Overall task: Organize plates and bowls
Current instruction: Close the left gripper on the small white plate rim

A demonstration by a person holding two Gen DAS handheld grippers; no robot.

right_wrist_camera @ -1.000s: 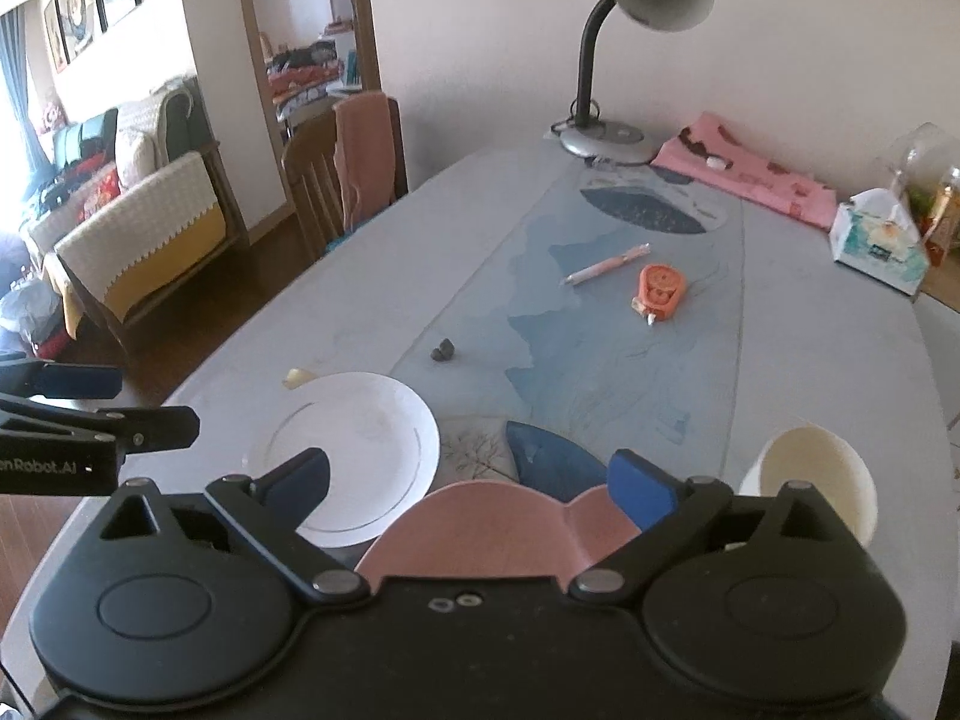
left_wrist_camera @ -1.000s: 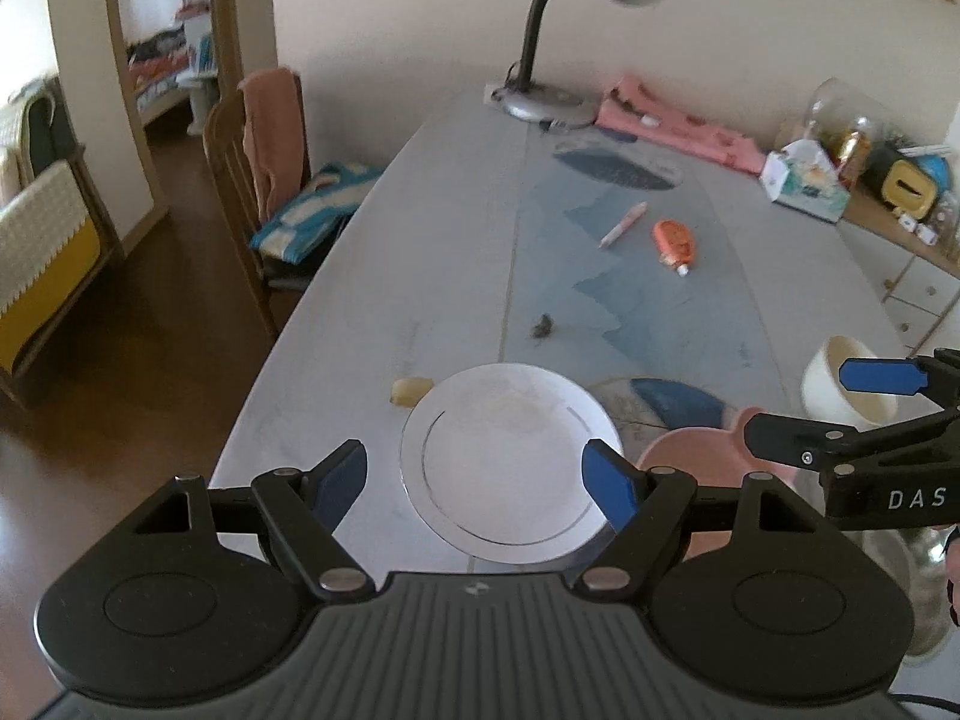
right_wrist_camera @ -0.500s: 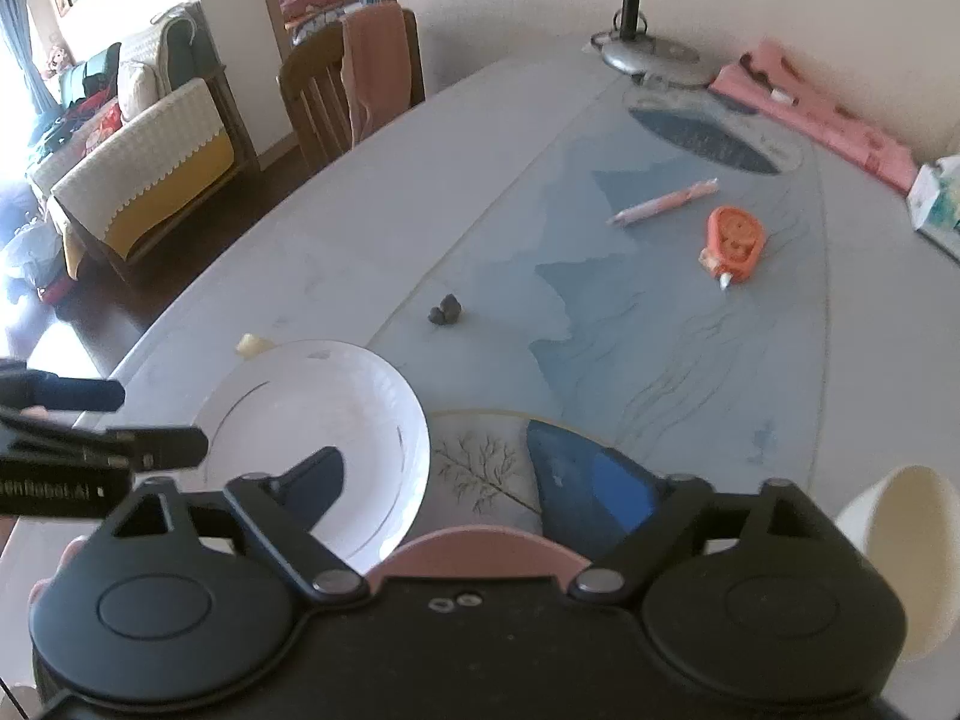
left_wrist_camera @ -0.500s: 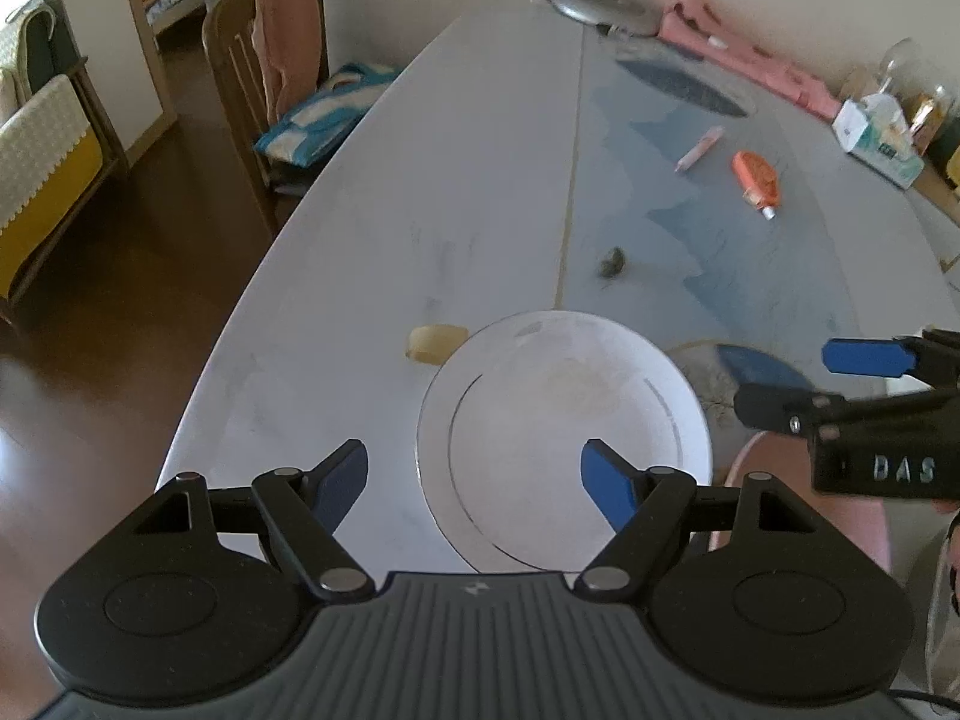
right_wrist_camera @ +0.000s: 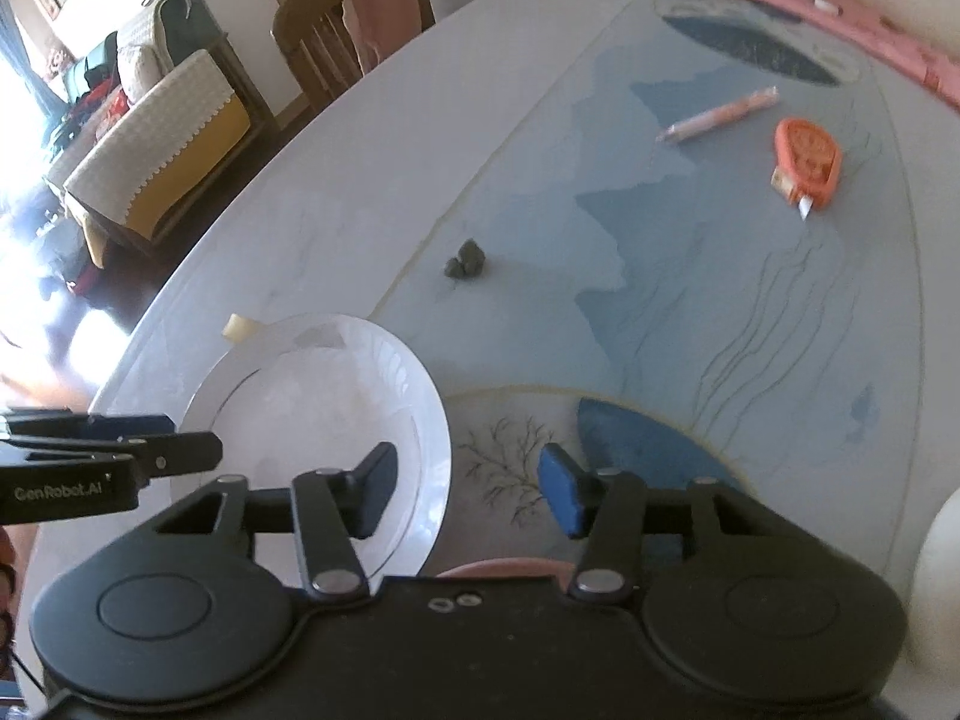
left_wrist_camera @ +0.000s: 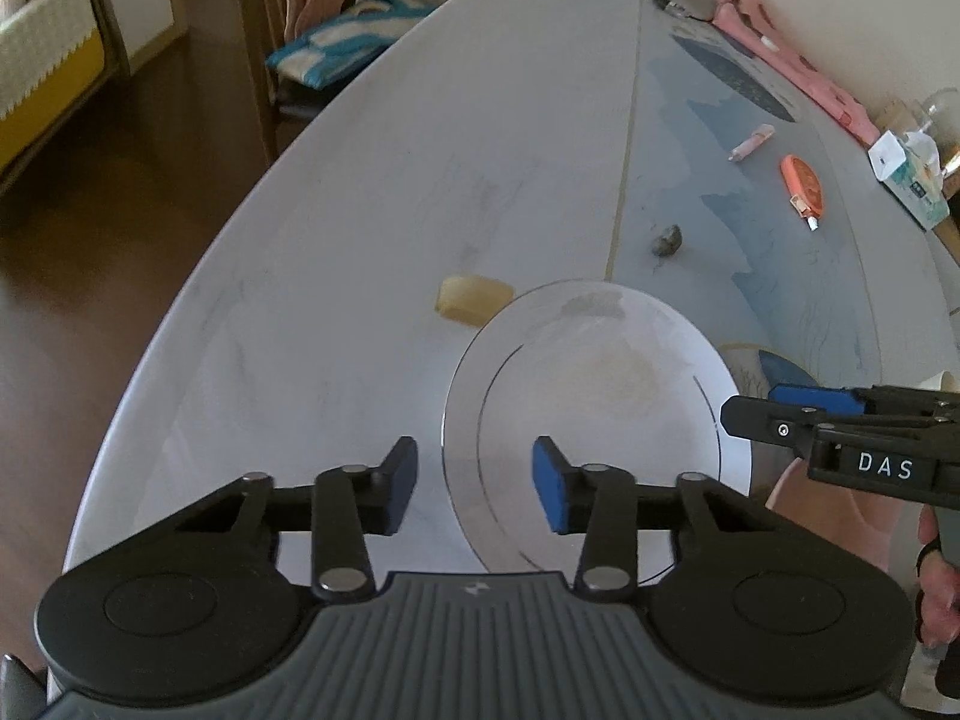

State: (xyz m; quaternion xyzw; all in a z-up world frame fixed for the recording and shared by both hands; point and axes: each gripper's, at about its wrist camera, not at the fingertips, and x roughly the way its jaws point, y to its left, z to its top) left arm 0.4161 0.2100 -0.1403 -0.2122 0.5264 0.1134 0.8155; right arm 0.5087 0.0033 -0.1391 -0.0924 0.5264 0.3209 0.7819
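A white plate (left_wrist_camera: 594, 420) (right_wrist_camera: 336, 420) lies near the table's front edge. My left gripper (left_wrist_camera: 474, 483) is low over the plate's near-left rim. Its jaws are closing, the rim shows in the gap, and the pads do not touch it. From the right wrist view the left gripper (right_wrist_camera: 180, 444) is side-on over the plate's left part. My right gripper (right_wrist_camera: 469, 492) has closing jaws that straddle the plate's right edge without gripping. A pink bowl (right_wrist_camera: 504, 567) (left_wrist_camera: 840, 516) peeks out just below it. A cream bowl (right_wrist_camera: 942, 552) stands at the far right.
A yellow lump (left_wrist_camera: 474, 299) lies beside the plate's far rim, with a dark lump (left_wrist_camera: 667, 240) beyond it. Farther back are an orange tape dispenser (left_wrist_camera: 803, 185), a pink pen (left_wrist_camera: 751, 143) and a tissue box (left_wrist_camera: 912, 177). The table edge (left_wrist_camera: 180, 330) curves along the left, a chair (left_wrist_camera: 270, 30) behind it.
Both grippers have come down and forward toward the plate, and both pairs of jaws have narrowed. The plate now fills more of each view; the lamp head has left both views.
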